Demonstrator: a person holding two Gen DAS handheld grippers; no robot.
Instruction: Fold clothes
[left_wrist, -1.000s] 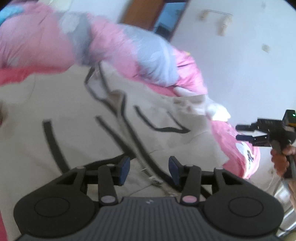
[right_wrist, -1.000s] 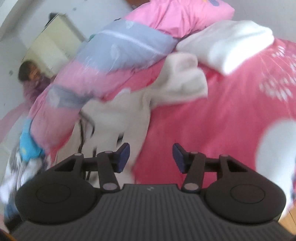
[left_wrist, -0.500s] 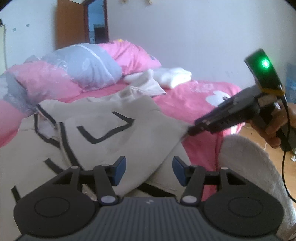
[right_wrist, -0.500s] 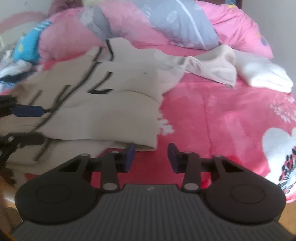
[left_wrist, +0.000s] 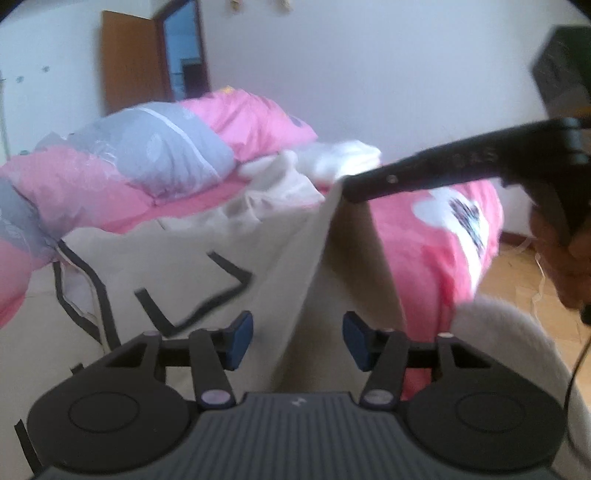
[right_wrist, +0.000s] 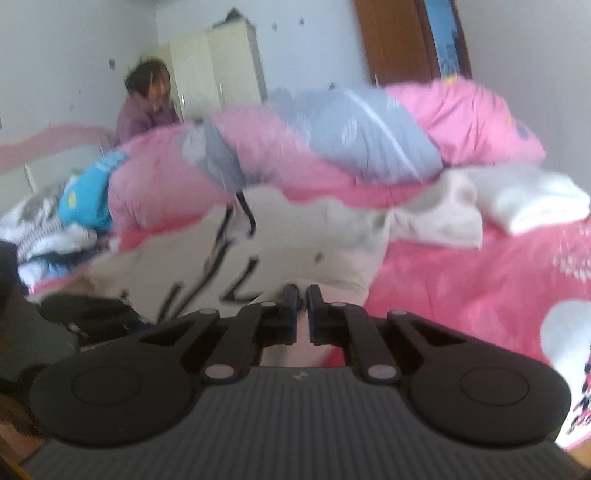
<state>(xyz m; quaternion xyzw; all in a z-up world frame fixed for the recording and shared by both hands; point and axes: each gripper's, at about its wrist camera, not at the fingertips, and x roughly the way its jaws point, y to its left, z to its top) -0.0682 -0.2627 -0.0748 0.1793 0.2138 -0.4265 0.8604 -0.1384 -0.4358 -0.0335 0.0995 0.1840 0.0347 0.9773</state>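
Observation:
A beige zip jacket with black trim (left_wrist: 192, 266) lies spread on the pink bed (left_wrist: 436, 243). My left gripper (left_wrist: 297, 341) is open, low over the jacket's front hem, holding nothing. My right gripper (right_wrist: 302, 295) is shut on the jacket's right edge (right_wrist: 332, 273) and lifts it; in the left wrist view its fingers (left_wrist: 406, 177) pull the cloth up into a peak (left_wrist: 332, 206). The jacket also shows in the right wrist view (right_wrist: 295, 236), blurred.
A rolled pink and grey duvet (left_wrist: 147, 162) lies along the back of the bed. A folded white garment (right_wrist: 532, 199) sits at the far right. A heap of clothes (right_wrist: 59, 229) lies at the left. A person (right_wrist: 147, 99) stands behind the bed. Wooden floor (left_wrist: 517, 288) is at right.
My right gripper has closed on the jacket's right edge and raised it into a peak. My left gripper stayed open and shifted a little over the hem.

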